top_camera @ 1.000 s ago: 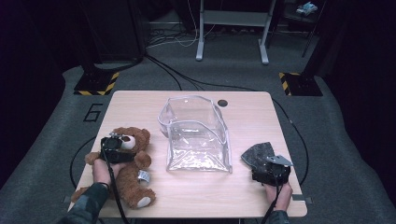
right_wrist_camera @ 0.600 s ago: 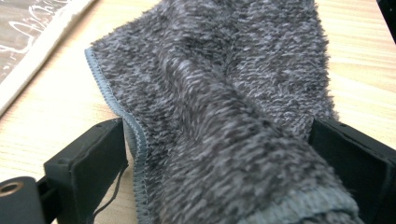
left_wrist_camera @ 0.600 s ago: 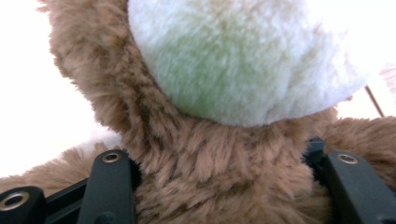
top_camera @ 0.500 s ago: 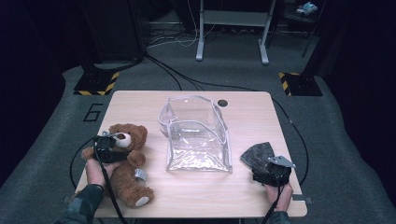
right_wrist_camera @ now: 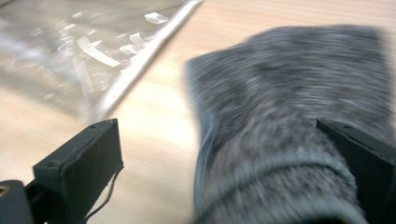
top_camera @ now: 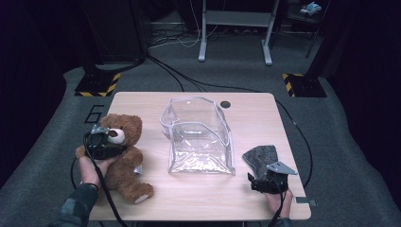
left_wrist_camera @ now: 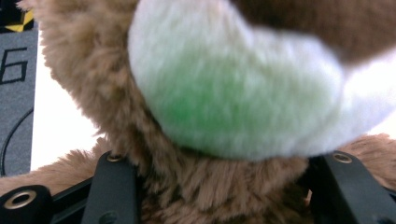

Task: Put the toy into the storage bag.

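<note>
The left gripper [top_camera: 105, 142] clamps the soft, light brown plush teddy bear [top_camera: 124, 158] at its squashy neck; the right gripper [top_camera: 265, 182] stands released around the grey knitted sock [top_camera: 261, 157].

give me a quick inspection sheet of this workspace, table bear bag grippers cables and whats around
surface: light wooden table, a round dark grommet at its far edge
job's things: brown teddy bear lying at the left; grey knit sock at the right; clear plastic bag standing open in the middle
clutter: nothing seen
grippers: left gripper at the bear's neck, jaws have just been closing and press into the fur on both sides; right gripper open, sock between its jaws
cables: one trails from each gripper off the near edge; more run across the floor behind
surroundings: grey carpet, hazard-striped stand bases, white frame legs
</note>
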`<state>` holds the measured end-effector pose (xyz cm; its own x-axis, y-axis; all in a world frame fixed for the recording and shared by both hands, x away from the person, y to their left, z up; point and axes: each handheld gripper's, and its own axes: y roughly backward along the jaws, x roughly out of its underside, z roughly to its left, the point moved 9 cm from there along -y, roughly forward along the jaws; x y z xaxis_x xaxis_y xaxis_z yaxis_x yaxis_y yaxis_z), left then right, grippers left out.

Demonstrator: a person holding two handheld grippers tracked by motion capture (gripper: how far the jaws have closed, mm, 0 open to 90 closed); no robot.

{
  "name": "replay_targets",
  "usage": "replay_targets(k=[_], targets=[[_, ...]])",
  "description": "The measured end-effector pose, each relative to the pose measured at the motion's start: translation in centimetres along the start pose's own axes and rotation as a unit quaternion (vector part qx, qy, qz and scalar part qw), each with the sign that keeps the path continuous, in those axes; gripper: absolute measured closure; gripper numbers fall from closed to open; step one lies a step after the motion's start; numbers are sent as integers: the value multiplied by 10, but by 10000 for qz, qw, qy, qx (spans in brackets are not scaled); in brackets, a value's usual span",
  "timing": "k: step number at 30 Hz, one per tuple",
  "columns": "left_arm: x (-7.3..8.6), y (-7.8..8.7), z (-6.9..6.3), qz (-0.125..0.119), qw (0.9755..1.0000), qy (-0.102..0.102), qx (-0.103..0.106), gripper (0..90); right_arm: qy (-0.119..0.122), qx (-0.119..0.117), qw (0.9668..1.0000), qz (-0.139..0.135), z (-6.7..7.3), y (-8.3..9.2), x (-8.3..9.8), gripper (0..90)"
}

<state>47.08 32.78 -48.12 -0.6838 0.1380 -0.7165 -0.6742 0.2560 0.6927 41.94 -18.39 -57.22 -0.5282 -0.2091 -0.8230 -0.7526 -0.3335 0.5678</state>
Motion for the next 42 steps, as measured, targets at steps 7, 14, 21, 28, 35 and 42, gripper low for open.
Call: replay_targets(k=[7,14,21,28,35,42], targets=[[-19,11,0,-263,9997,11,-6,464,405,-224,9987,220,19,-7,2,5],[-38,22,1,-601,9982,13,-42,467,382,-241,9989,159,22,5,-8,5],[-53,31,1,-816,9967,-19,-54,468,263,-79,9996,17,8,23,-8,3],[-67,39,1,-995,9950,-27,-79,468,83,-17,9999,90,-16,35,6,0],[-83,46,0,-1104,9938,-104,-102,468,63,-230,9992,315,-28,35,26,0],[-100,49,0,-1185,9927,-180,-166,467,85,-318,9981,523,-39,31,37,0]])
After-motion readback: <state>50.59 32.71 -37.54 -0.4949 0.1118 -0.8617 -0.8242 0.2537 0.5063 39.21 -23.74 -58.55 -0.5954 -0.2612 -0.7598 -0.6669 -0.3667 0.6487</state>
